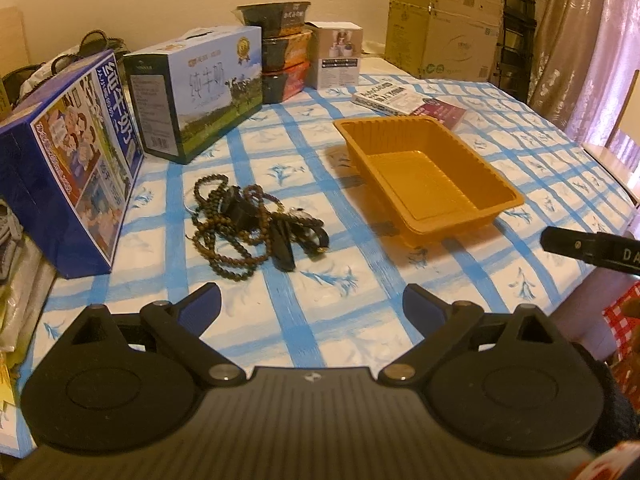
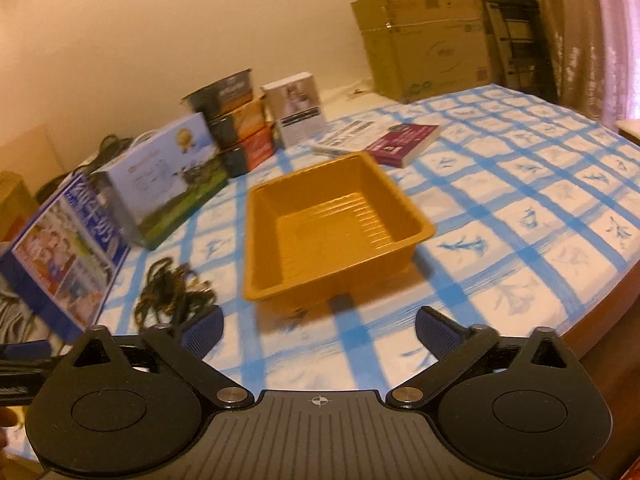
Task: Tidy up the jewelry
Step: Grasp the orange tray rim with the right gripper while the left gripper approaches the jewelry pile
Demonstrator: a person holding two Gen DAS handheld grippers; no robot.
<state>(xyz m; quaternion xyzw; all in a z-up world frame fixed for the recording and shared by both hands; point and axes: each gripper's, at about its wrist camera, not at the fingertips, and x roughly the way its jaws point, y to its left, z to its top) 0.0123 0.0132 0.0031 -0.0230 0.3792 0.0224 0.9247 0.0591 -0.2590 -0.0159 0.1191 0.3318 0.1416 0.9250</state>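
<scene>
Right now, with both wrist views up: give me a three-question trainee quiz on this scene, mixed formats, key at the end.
1. True or false: the tray already holds jewelry.
2. Multiple choice: in the left wrist view, the beads lie (A) left of the tray, (B) inside it, (C) on the books.
3. Fill in: both tongs, left and right, are ____, holding nothing.

Key: 1 false; 2 A; 3 open.

Bead tangle (image 2: 172,288) motion-blurred, its near end behind the right fingers (image 2: 202,330).
</scene>
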